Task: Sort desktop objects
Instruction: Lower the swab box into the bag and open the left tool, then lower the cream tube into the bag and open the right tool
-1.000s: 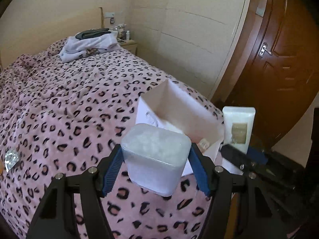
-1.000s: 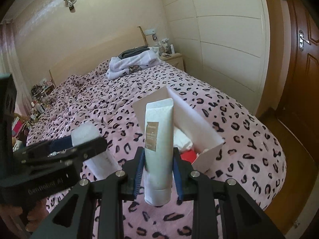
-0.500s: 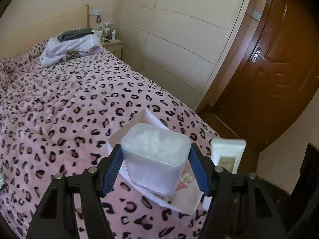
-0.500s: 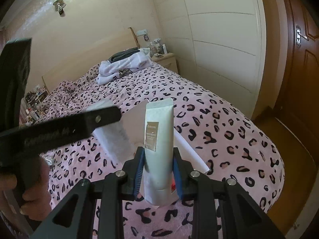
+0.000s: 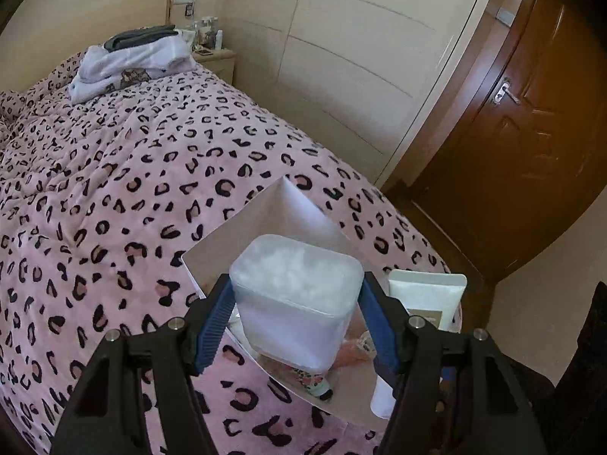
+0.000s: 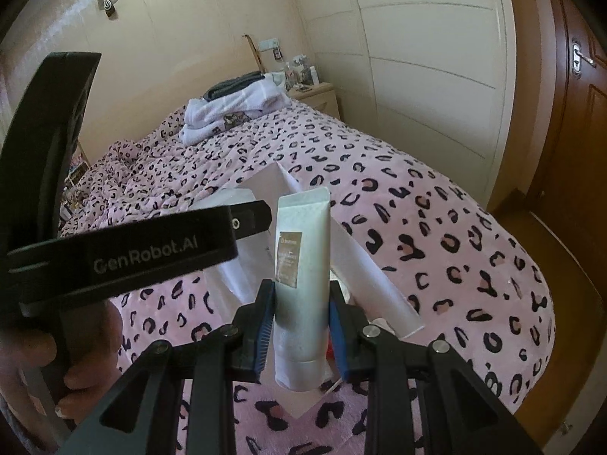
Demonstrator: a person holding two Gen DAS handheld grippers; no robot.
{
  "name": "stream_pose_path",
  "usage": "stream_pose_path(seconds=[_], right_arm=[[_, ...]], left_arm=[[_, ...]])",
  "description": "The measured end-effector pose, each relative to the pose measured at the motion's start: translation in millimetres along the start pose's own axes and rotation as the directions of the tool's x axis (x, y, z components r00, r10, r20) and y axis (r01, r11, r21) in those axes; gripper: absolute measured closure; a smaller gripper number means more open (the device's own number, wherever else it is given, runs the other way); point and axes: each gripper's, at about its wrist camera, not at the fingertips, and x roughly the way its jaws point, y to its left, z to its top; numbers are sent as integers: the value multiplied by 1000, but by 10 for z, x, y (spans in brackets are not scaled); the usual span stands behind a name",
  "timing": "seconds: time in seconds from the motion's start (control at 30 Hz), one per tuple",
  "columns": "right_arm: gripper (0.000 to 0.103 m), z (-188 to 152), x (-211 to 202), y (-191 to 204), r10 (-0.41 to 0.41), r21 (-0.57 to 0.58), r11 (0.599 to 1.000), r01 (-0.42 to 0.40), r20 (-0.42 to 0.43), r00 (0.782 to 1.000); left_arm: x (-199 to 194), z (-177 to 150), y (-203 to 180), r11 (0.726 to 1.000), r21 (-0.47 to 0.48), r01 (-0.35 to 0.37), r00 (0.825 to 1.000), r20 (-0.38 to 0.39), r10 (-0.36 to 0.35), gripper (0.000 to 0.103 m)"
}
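Note:
My left gripper [image 5: 296,318] is shut on a frosted white square container [image 5: 296,299] and holds it directly over the open white cardboard box [image 5: 303,212] on the bed. My right gripper [image 6: 301,318] is shut on a white cream tube [image 6: 301,265], held upright over the same box [image 6: 364,265]. The tube also shows in the left wrist view [image 5: 425,299], at the right of the container. Small items lie in the box bottom [image 5: 315,379]. The left gripper body [image 6: 125,254] crosses the right wrist view on the left.
The box sits near the foot corner of a bed with a pink leopard-print cover [image 5: 114,189]. Folded clothes [image 5: 129,60] lie at the bed's head. A nightstand [image 5: 216,57], a white wardrobe [image 5: 360,57] and a brown door [image 5: 512,132] stand to the right.
Both grippers moved forward over the box, carrying the container and the tube. The box now lies right beneath them. Both grips stay unchanged.

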Motion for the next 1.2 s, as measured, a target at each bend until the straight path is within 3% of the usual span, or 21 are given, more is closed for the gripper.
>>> stream_pose_path(seconds=[0.6,0.87,1.03,1.1,1.2], right_arm=[[75,-118,351,-48,-32,-18,999,31,-69,997],[75,-104,306,-16,-63,-37,997,61,-71,995],[74,-95,303,10,-69,-38,997,65,-103,992],[69,-92,298,8,-69,-28,997,66,-111,991],[69,-78,242,-2,-33,4,999,33,-105,994]], left_arm=[[178,-90,2,999,39,-30,999,-11,30,36],[134,-93,78,1000,3,-11,1000,-11,11,36],[65,-79,113,1000,-12,5,1000,5,-5,32],[9,-68,94,1000,-1,-9,1000,20,9,27],[-89,-59,94,1000,1,-12,999,35,12,27]])
